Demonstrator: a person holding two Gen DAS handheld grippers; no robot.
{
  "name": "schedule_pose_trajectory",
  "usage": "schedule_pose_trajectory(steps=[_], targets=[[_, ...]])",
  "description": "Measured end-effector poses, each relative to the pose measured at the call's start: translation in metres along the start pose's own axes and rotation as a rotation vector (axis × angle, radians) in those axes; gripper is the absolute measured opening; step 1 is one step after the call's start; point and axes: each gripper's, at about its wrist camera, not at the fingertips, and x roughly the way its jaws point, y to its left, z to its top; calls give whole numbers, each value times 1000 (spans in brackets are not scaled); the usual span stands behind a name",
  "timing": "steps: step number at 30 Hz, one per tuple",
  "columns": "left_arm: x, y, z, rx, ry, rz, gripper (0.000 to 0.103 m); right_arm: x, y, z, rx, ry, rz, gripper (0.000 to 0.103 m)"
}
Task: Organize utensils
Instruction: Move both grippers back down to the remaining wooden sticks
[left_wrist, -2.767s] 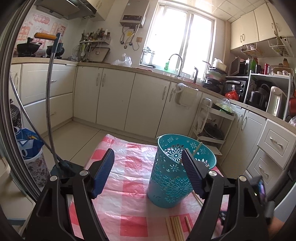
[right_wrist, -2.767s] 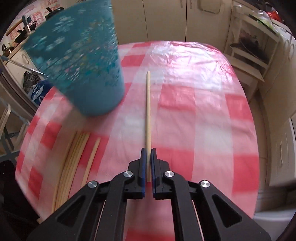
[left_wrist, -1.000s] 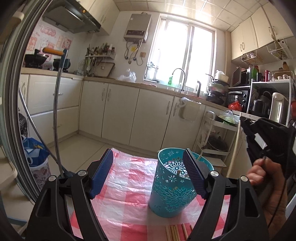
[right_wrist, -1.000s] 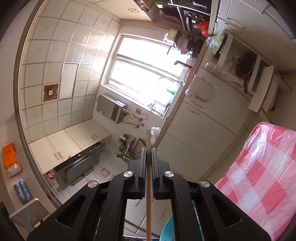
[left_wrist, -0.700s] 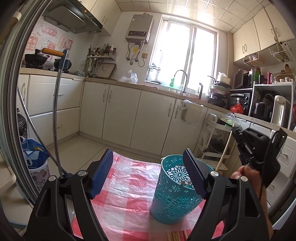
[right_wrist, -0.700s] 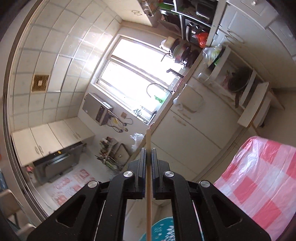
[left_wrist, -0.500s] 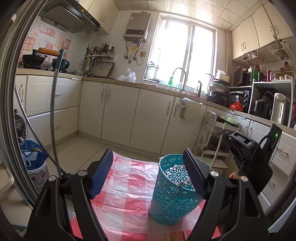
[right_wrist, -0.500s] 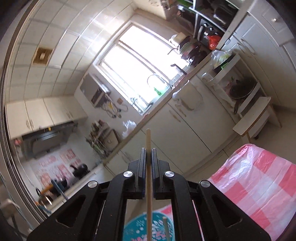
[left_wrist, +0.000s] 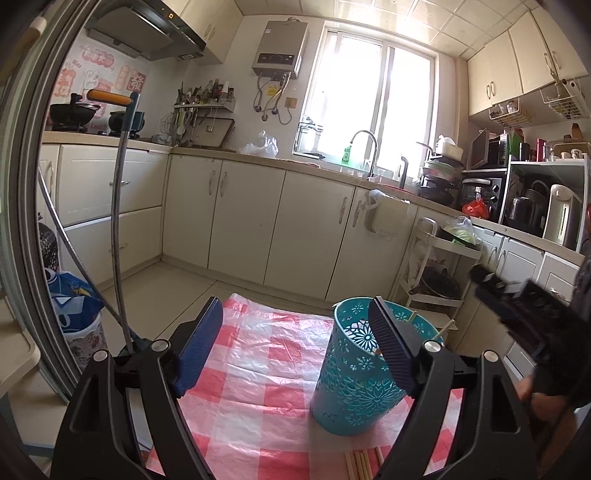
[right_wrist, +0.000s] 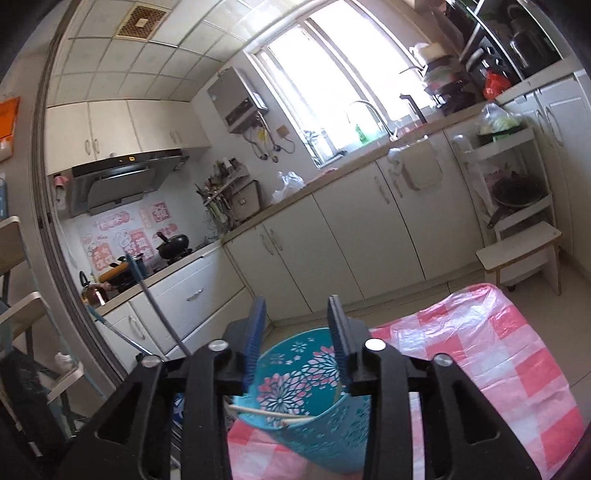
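Loose chopsticks (left_wrist: 360, 463) at near edge, cut off. Left gripper (left_wrist: 295, 347) wide open, empty; teal holder (left_wrist: 356, 373) beyond its right finger. Right gripper (right_wrist: 295, 338) opening, empty, above holder (right_wrist: 317, 424); dropped chopsticks (right_wrist: 269, 411) inside, partly hidden.

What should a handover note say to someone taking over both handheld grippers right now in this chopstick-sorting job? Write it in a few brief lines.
Left gripper: open, empty, hovering near the teal holder.
Right gripper: above the holder, jaws opening, nothing between them.
Things: holder upright on the checked cloth; chopsticks inside it; loose chopsticks on the cloth in front of it.
Done: some chopsticks are in the holder.
Left: pick up the loose ones and drop them in.
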Motion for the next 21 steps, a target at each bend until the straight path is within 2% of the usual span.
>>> schedule_pose_trajectory(steps=[5,9,11,16,21], targets=[[-8,12,-6,-15,18,10,78,-42,26,-1,13,-19,83,57],[-12,15,-12,14,33,12,79,-69,46,-16,-30,30,104,64],[-13,16,-13,20,42,5,79,-76,50,-25,-51,77,80,66],[-20,18,-17,36,63,-4,83,-86,30,-41,-20,216,-52,73],[-23,15,-27,73,110,-5,85,-90,2,-58,-9,327,-193,73]])
